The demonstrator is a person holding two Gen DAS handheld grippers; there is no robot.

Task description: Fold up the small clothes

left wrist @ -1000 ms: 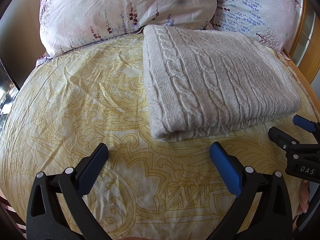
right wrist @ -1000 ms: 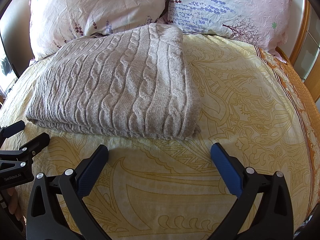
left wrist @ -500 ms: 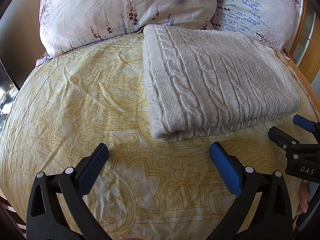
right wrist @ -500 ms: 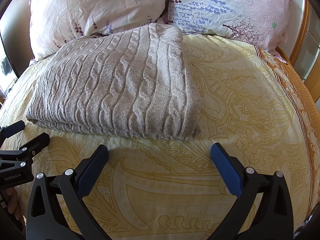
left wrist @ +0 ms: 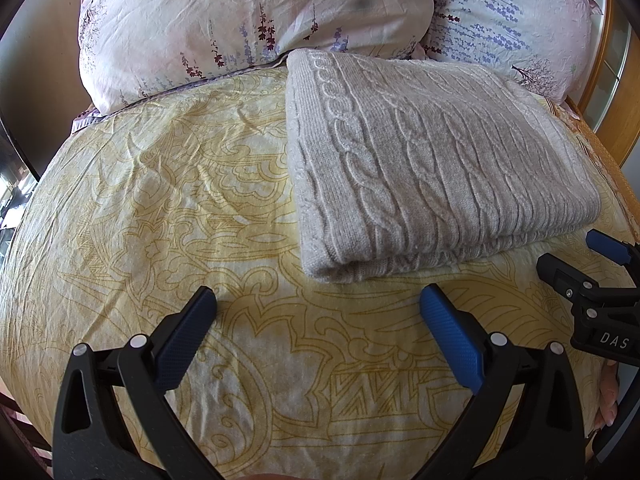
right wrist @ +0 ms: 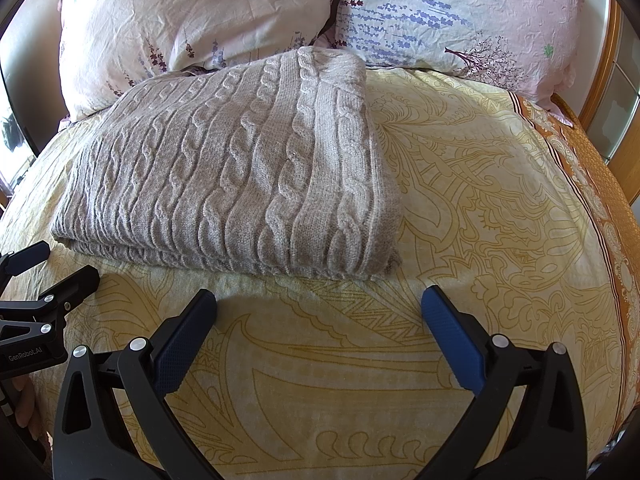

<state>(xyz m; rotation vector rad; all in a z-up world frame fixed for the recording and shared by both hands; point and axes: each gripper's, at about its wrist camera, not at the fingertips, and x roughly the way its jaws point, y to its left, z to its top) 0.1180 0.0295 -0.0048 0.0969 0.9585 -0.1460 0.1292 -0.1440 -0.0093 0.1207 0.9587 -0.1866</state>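
Observation:
A beige cable-knit sweater (left wrist: pixel 432 168) lies folded into a neat rectangle on the yellow patterned bedsheet (left wrist: pixel 160 208), its far edge near the pillows. It also shows in the right wrist view (right wrist: pixel 240 176). My left gripper (left wrist: pixel 318 304) is open and empty, just short of the sweater's near left corner. My right gripper (right wrist: pixel 320 304) is open and empty, just short of the sweater's near right corner. Each gripper shows at the edge of the other's view: the right gripper (left wrist: pixel 576 260) and the left gripper (right wrist: pixel 52 268).
Two floral pillows (left wrist: pixel 248 12) (right wrist: pixel 460 12) lie at the head of the bed behind the sweater. A wooden bed frame (right wrist: pixel 600 80) runs along the right side. An orange border (right wrist: pixel 600 184) edges the sheet on the right.

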